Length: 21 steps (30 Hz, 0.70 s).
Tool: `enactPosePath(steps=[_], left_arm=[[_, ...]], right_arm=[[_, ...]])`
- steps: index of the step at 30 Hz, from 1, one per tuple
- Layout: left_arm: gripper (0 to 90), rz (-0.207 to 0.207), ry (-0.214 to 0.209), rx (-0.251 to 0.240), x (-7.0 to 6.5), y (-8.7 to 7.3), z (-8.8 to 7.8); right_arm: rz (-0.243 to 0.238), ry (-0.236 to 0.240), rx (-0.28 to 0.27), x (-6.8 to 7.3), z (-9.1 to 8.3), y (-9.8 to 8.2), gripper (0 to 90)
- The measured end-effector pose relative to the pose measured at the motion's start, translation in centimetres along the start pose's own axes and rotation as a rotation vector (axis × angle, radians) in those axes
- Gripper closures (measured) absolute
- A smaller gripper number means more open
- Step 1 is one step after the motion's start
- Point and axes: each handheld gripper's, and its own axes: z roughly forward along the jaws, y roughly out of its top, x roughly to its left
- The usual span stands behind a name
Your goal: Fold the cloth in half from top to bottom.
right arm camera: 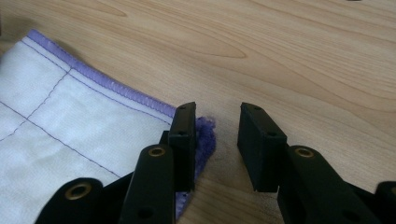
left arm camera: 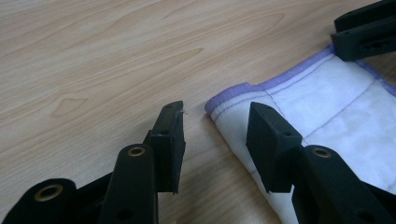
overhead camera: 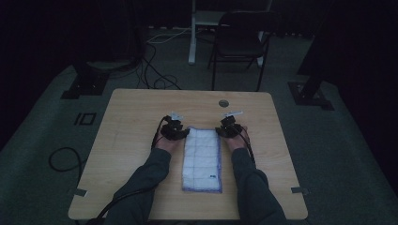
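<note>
While straddling the far corners of the folded white purple-hemmed cloth [overhead camera: 202, 159], resting unclenched: left gripper [left arm camera: 215, 135], right gripper [right arm camera: 215, 140].

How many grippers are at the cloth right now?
2: the left gripper at the far left corner of the folded white cloth, the right gripper at its far right corner, both open.

The high view looks down from six o'clock toward twelve over the table [overhead camera: 141, 108], while both gripper views hover close, sharing the cloth's [overhead camera: 202, 159] twelve o'clock end.
</note>
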Motion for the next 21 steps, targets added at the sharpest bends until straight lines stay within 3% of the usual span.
enactPosePath(steps=[3, 7, 14, 19, 21], left_arm=[[57.4, 0.001, 0.022, 0.030, 0.07, 0.03, 0.56], [61.3, -0.003, 0.013, 0.042, 0.02, 0.06, 0.79], [59.6, -0.013, 0.013, 0.032, -0.01, 0.16, 0.84], [59.2, -0.015, 0.008, 0.014, -0.39, 0.53, 0.73], [59.0, -0.008, 0.007, 0.022, -0.61, 0.68, 0.95]], right_arm=[[-0.002, -0.001, 0.001, -0.01, -0.04, -0.03, 67.0], [0.013, -0.002, 0.005, -0.11, -0.11, -0.01, 65.1], [0.053, 0.012, -0.007, -0.29, -0.53, -0.28, 60.8], [0.102, 0.059, -0.041, -0.21, -0.99, -0.31, 58.4], [0.092, 0.062, -0.031, 0.01, -0.87, -0.19, 57.6]])
